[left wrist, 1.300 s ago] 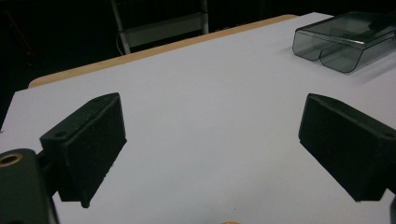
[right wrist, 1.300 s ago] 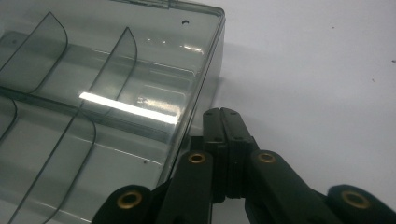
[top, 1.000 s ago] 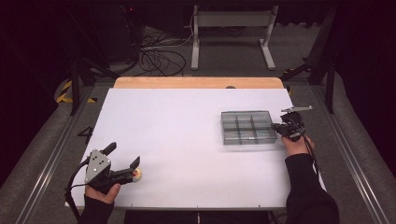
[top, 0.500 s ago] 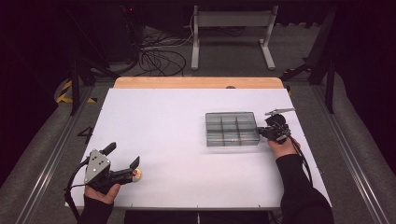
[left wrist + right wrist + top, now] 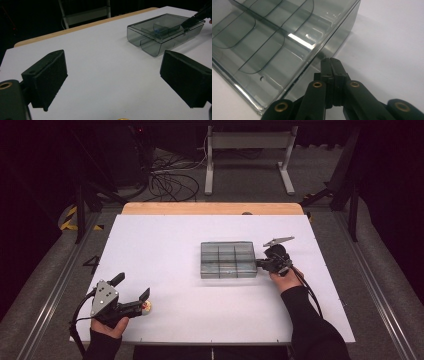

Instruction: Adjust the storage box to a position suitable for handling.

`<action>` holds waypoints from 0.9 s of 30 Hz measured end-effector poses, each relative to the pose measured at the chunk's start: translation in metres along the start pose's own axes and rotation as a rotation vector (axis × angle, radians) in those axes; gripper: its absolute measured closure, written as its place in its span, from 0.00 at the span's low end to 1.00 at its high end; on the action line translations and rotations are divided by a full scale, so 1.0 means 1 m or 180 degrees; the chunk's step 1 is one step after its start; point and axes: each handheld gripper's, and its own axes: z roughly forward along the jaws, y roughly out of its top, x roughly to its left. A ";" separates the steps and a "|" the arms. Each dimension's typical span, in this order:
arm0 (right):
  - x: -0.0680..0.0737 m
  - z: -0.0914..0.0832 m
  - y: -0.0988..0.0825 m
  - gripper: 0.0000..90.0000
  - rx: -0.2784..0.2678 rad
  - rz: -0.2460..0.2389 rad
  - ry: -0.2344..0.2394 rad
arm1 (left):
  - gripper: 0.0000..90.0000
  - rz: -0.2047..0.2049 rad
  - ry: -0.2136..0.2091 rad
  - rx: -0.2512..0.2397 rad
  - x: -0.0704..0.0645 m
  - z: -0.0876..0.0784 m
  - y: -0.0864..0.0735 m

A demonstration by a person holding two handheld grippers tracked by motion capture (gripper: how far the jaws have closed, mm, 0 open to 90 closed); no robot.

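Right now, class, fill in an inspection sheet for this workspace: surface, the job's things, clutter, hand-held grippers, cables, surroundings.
Surface: white table top with a wooden strip along the far edge.
Job's things: clear compartment box, right of centre, flat on the table.
Clutter: one small round object by the left jaws; what it is cannot be told.
Grippers: left hand-held gripper open, holding nothing; right hand-held gripper shut, tips against the box's right side.
Cables: loose coil on the floor beyond the table.
Surroundings: dark room, metal stand behind.

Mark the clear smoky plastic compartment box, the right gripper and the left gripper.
clear smoky plastic compartment box (image 5: 227, 260), high view, middle of its lid
right gripper (image 5: 259, 265), high view, closed jaw tips
left gripper (image 5: 132, 287), high view, gap between open jaws
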 end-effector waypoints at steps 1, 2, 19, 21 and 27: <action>0.002 0.001 0.001 1.00 0.0017 -0.0021 0.0011 | 0.09 0.0001 -0.0001 0.0001 0.000 0.000 0.000; 0.005 0.002 0.001 1.00 0.0019 -0.0023 0.0029 | 0.09 -0.0001 -0.0003 0.0000 0.000 0.000 0.000; 0.028 0.015 0.010 1.00 0.0036 -0.0176 0.0168 | 0.09 0.0029 -0.0041 0.0028 -0.003 0.003 0.000; 0.031 0.017 0.011 1.00 0.0030 -0.0185 0.0194 | 0.09 0.0035 -0.0047 0.0037 -0.003 0.003 0.000; 0.036 0.023 0.015 1.00 0.0000 -0.0228 0.0208 | 0.09 0.0023 -0.0064 0.0045 -0.004 0.005 0.000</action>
